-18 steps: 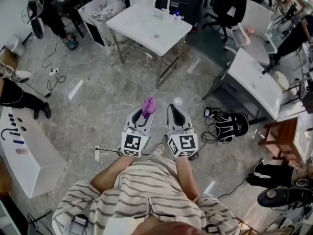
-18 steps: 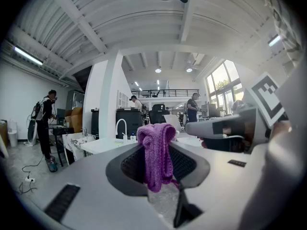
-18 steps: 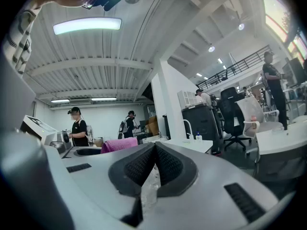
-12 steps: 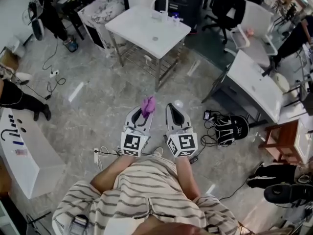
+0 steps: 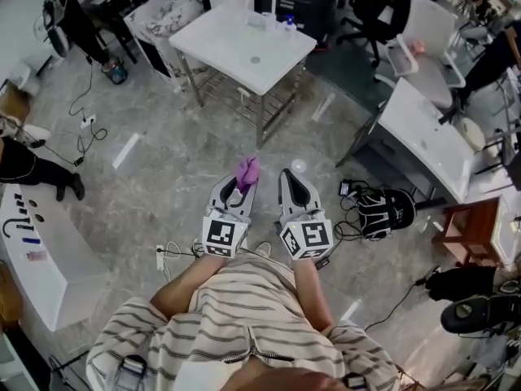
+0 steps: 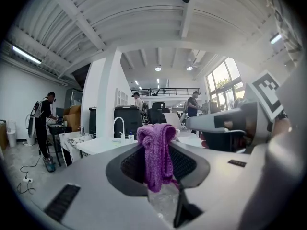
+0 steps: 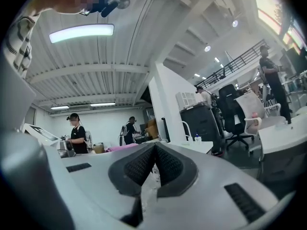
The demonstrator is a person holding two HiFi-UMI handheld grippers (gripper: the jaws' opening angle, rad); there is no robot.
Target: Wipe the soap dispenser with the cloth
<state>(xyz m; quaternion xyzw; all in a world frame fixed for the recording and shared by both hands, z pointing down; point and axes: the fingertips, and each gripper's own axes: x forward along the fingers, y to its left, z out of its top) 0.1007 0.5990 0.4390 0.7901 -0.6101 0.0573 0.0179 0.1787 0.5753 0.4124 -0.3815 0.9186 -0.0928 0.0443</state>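
My left gripper (image 5: 242, 185) is shut on a purple cloth (image 5: 247, 172), which bunches up above the jaw tips and hangs down between the pads (image 6: 156, 153). Beside it my right gripper (image 5: 294, 184) is shut with nothing in it; its ribbed pads (image 7: 154, 163) meet. Both are held level at waist height over the floor. Far ahead stands a white sink table (image 5: 236, 54) with a white faucet (image 5: 262, 3). Next to the faucet stands the small soap dispenser (image 5: 286, 24), also seen as a tiny bottle (image 6: 130, 136) in the left gripper view.
A grey marble floor (image 5: 163, 169) lies between me and the sink table, crossed by cables and a power strip (image 5: 159, 257). A black backpack (image 5: 387, 210) lies to the right by a white desk (image 5: 427, 137). A white bench (image 5: 41, 255) stands left. Several people stand around.
The sink table has shifted slightly up in the head view while both grippers keep their place in front of me. The cloth stays gripped.
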